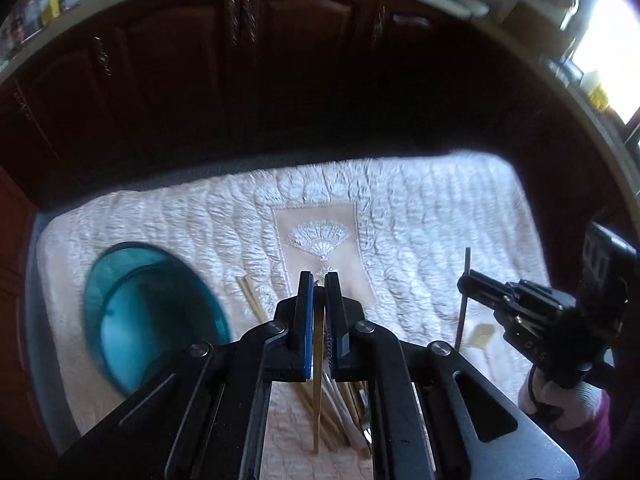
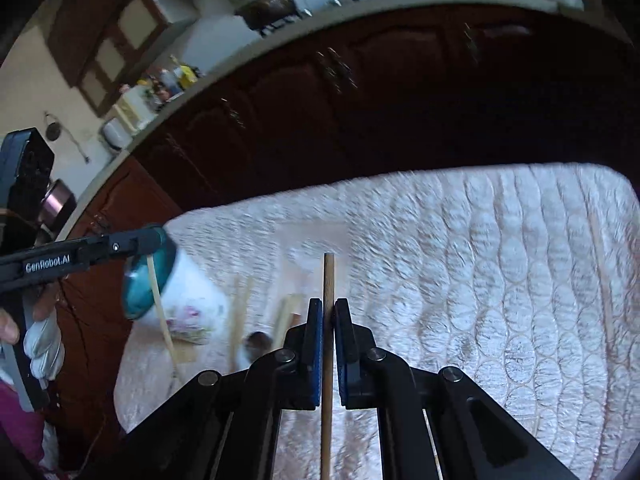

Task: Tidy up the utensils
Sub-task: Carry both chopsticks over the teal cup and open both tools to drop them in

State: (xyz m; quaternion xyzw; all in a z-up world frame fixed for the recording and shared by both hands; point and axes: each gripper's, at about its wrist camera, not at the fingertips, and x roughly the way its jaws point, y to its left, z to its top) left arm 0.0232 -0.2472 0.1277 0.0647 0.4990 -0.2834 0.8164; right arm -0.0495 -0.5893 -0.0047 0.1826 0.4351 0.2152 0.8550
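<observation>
Between the fingers of the left gripper point(image 1: 319, 280) a pale chopstick point(image 1: 318, 360) is pinched, the pads pressed against it, its length hanging down over the loose pile of utensils point(image 1: 348, 412) on the quilted cloth point(image 1: 420, 208). Likewise the right gripper point(image 2: 329, 305) is clamped on a wooden stick point(image 2: 328, 280) that runs straight up past its fingertips. Just left of the left gripper stands the teal cup point(image 1: 156, 320), its mouth open toward the camera; I judge it the holder meant for these sticks. To do this well, each stick should be tilted tip-down before it crosses the rim, one hand at a time, so the two tools do not collide over the cup. A light cup may tip if a stick strikes its wall, so lower gently and release only once the end is inside. Farther off, more sticks lie on the cloth, and beyond its edge are dark wooden cabinets point(image 1: 248, 60).
</observation>
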